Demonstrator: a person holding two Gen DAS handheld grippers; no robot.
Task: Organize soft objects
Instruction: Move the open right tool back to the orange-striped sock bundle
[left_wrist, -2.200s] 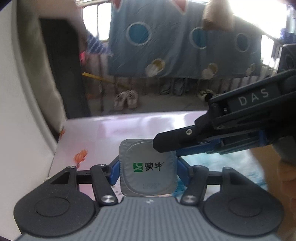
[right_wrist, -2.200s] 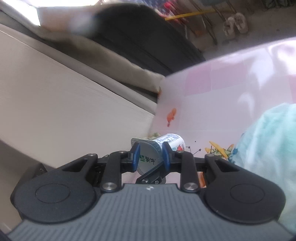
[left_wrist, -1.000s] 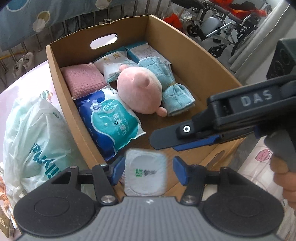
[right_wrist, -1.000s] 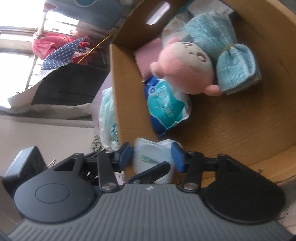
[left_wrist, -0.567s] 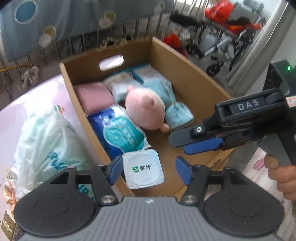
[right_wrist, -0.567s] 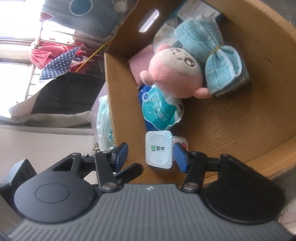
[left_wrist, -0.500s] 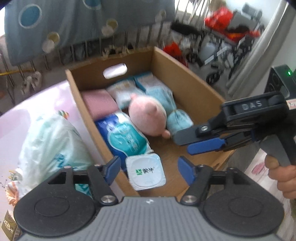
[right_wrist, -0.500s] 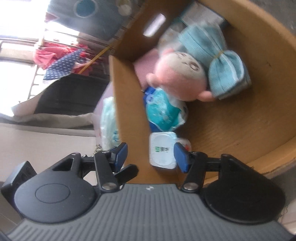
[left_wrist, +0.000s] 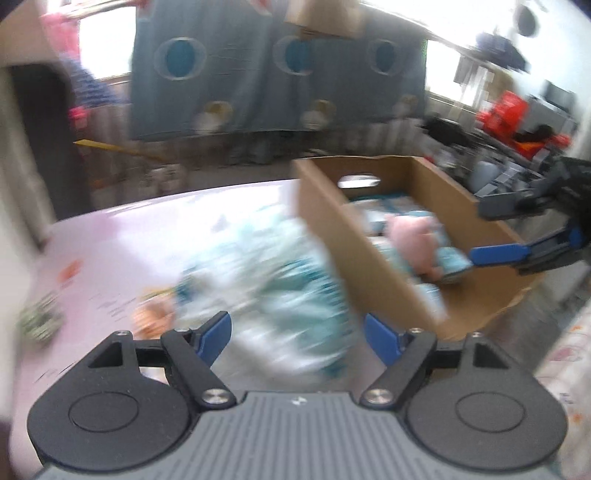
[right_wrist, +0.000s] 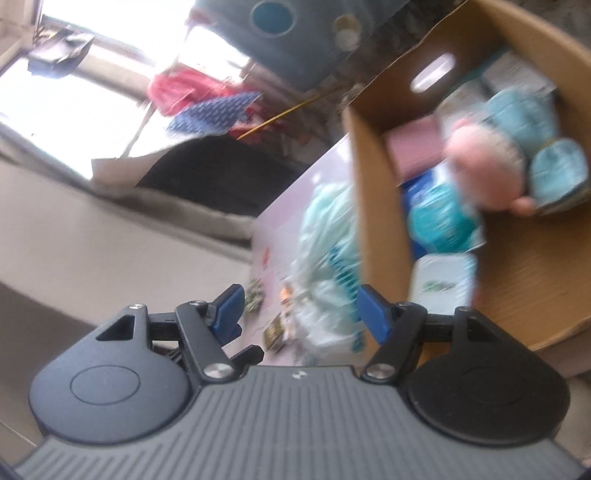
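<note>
Both views are smeared by motion. The left gripper (left_wrist: 297, 334) has its blue pads (left_wrist: 214, 336) spread wide; its jaws have just been opening and nothing sits between them. Beyond them lies a crumpled pale teal-and-white plastic bag (left_wrist: 269, 280) on the pink tablecloth (left_wrist: 122, 236), near the fingertips, though contact cannot be judged through the blur.

The right gripper (right_wrist: 301, 308) is likewise parted with nothing between its pads; its jaws have just been opening too. In the left wrist view it shows at 3 o'clock, above the open box with its fingers apart.

The cardboard box (left_wrist: 332, 236) stands at the table's edge, at 2 o'clock from the left gripper, with an oval handle hole in its far wall. In the right wrist view the yogurt cup (right_wrist: 443, 284), white with a foil lid and a small green mark, lies inside the box against its near wall, at 2 o'clock from the right gripper and clear of both pads. Further into the box are a blue wipes pack (right_wrist: 439, 218), a pink plush toy (right_wrist: 484, 173), a light blue bundled towel (right_wrist: 554, 170) and a pink folded cloth (right_wrist: 417, 151), packed close together. Small scraps on the tablecloth are too blurred to name
</note>
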